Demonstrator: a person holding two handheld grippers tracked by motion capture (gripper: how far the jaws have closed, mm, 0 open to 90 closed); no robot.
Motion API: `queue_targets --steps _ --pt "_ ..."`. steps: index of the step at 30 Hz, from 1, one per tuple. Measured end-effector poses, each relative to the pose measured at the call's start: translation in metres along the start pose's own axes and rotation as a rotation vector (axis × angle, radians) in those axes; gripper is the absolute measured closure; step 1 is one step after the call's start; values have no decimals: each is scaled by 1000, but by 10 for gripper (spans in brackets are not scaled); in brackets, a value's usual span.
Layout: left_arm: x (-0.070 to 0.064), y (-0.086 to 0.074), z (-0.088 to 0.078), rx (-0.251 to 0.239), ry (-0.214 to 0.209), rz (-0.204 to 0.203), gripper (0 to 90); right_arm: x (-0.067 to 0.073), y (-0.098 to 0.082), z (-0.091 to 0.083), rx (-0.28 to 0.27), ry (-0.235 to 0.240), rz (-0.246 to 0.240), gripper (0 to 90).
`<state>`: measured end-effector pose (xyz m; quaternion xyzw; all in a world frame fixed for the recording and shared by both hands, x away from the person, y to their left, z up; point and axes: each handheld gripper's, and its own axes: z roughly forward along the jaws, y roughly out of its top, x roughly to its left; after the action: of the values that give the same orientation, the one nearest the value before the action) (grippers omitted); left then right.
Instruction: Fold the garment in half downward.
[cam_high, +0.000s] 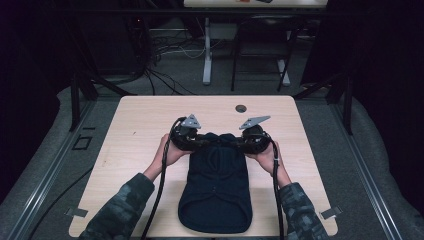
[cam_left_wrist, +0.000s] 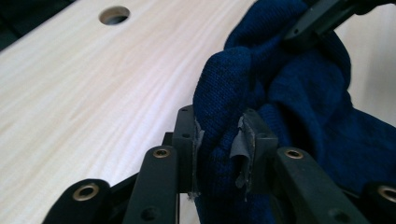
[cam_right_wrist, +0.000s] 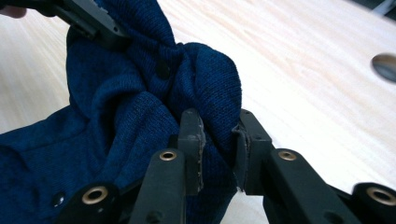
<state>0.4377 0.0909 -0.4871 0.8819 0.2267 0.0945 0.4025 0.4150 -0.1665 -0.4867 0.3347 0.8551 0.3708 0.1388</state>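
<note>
The garment at centre right of the left gripper view is dark blue knitted cloth, matt and finely ribbed. The table across the left of that frame is pale wood-grain, smooth with a soft sheen. The left gripper at bottom centre has matt black plastic jaws, brass-coloured rivets and frayed grey pad lining.

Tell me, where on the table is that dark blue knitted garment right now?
In the high view the dark blue knitted garment lies mid-table near the front edge, its far end pinched between the left gripper and right gripper.
</note>
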Motion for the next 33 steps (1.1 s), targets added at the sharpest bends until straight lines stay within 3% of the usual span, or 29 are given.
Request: queue_targets --steps 4,10,13,17,20,25,28,33 --pt "-1 -2 -4 10 -7 10 708 11 -4 -3 -41 -42 -75 749" --pt "-6 1 -11 -27 76 60 734 17 -5 -6 -85 -95 -151 748" --pt "-5 7 -13 -59 97 56 734 17 0 -8 -108 -153 -178 747" --pt "-4 9 -15 -61 65 41 726 20 3 -8 -143 -205 -204 748" --pt "-3 3 -15 -42 27 26 715 22 -3 -8 -158 -194 -220 747" --pt "-11 -5 -13 -15 19 47 714 26 -13 -5 -144 -170 -255 739" --pt "-15 -6 -12 -9 15 55 713 27 -15 -5 -128 -164 -254 739" --pt "-14 -8 -9 0 -24 23 640 27 -16 -5 -165 -175 -226 754"
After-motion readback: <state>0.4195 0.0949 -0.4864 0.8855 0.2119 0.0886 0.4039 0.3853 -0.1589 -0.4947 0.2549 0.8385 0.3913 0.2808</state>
